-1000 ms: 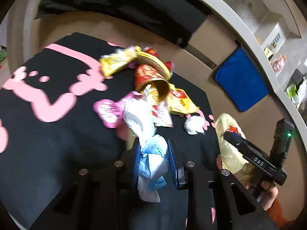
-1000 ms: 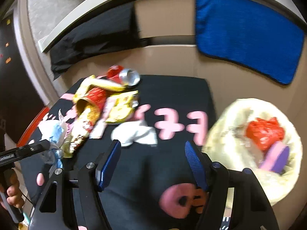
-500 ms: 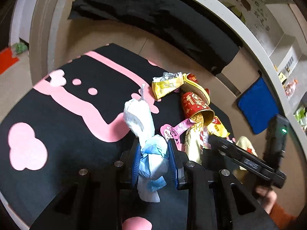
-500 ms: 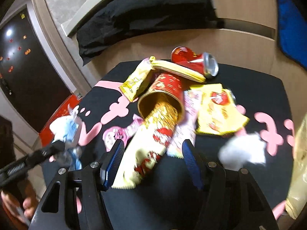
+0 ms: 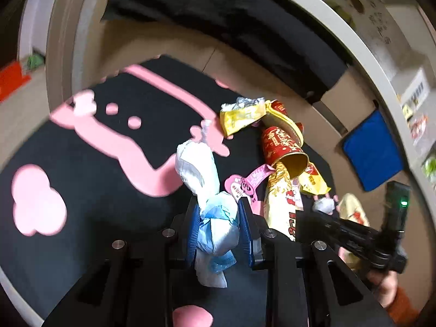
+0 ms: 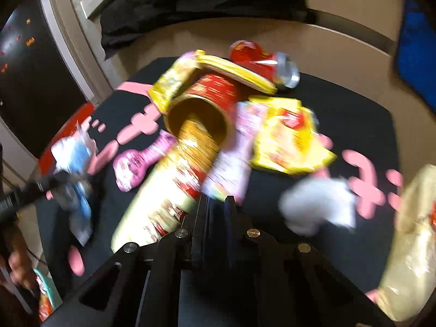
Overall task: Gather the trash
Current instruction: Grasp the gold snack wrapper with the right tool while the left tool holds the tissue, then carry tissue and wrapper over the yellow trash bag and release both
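Left claw (image 5: 218, 229) clamped on a crumpled white-and-blue wrapper (image 5: 211, 209), held up over the black-and-pink mat (image 5: 81, 190). Right claw (image 6: 215, 204) pinched nearly shut at the edge of the long yellow snack bag (image 6: 160, 193); too blurred to call a grip. Trash bag (image 6: 411, 245) off to the right, some rubbish already inside. Plenty left: red cup (image 6: 207, 100), soda can (image 6: 261, 62), yellow wrapper (image 6: 286, 136), white tissue (image 6: 316, 204).

Blue cloth (image 5: 372, 151) beside black-and-pink mat (image 5: 81, 190).
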